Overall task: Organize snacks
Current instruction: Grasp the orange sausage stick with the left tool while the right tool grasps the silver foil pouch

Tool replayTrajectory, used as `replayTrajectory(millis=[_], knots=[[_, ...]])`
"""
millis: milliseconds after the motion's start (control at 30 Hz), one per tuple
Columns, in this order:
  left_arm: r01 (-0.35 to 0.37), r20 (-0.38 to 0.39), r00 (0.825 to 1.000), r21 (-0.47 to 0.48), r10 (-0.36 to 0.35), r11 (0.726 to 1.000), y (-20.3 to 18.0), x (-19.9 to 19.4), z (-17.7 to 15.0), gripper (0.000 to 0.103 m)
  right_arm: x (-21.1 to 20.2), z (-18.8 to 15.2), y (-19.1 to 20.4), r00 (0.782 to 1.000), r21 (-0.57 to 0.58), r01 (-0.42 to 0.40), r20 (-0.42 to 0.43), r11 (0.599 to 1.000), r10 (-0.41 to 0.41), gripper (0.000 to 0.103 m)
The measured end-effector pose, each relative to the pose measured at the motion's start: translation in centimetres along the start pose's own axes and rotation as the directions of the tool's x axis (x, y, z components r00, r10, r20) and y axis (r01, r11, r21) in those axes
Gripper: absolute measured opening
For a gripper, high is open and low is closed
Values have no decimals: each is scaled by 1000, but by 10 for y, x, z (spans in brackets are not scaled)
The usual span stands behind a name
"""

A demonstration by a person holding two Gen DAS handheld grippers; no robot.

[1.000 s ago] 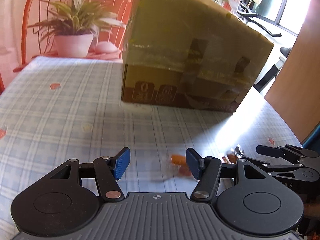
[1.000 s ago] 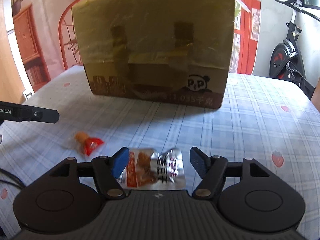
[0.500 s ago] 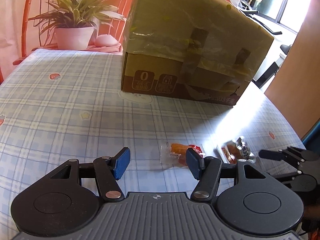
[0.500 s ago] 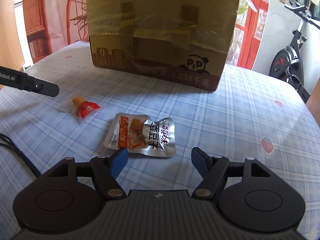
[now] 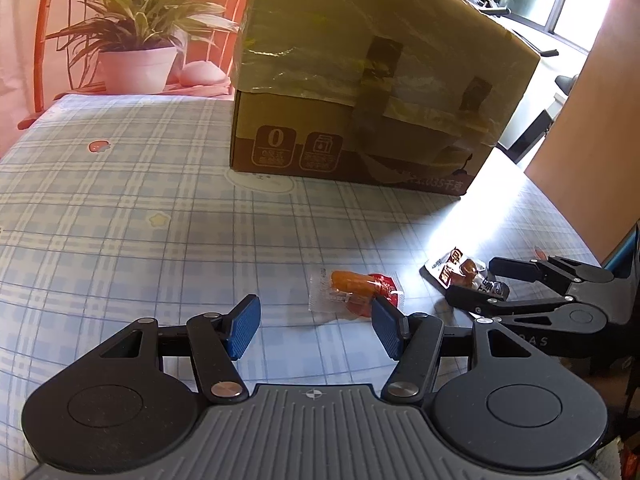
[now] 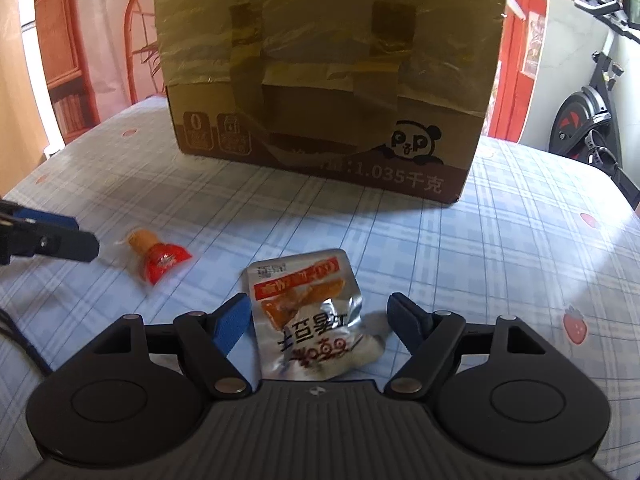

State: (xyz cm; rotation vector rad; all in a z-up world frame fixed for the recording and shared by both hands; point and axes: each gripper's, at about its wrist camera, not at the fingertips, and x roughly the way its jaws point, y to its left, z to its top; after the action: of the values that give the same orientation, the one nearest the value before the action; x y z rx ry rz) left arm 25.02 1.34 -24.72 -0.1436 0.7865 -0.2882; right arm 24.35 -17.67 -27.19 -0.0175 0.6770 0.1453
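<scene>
A small clear packet with an orange sausage and red label [image 5: 354,291] lies on the checked tablecloth, just ahead of my open left gripper [image 5: 316,326], near its right finger. It also shows in the right wrist view [image 6: 157,257]. A silver and orange foil snack pouch [image 6: 308,312] lies between the open fingers of my right gripper [image 6: 320,322]. In the left wrist view the pouch [image 5: 456,270] lies under the right gripper [image 5: 472,284]. A big taped cardboard box [image 5: 372,92] stands behind both snacks, also in the right wrist view [image 6: 328,80].
A potted plant [image 5: 140,52] and an orange chair stand past the table's far left edge. A wooden panel [image 5: 600,140] is to the right. An exercise bike [image 6: 588,112] stands beyond the table's right side. The tablecloth [image 5: 120,220] spreads left of the snacks.
Both grippers pulled back and then came in over the snacks. The right gripper now straddles the foil pouch. The left gripper is closer to the sausage packet. Both stay open.
</scene>
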Motion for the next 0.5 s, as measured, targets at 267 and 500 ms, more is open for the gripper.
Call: replayTrajectory(millis=[267,500], knots=[[14,-26,1000,11,-14,1000,-5,12,4,64,-2,-3,2,999,-3,15,28,1000,-15,78],[6,-24,1000,8,-5,1000,-9,29,15,64,-3,-3,2,999,-4,15,31,1000,-15,78]])
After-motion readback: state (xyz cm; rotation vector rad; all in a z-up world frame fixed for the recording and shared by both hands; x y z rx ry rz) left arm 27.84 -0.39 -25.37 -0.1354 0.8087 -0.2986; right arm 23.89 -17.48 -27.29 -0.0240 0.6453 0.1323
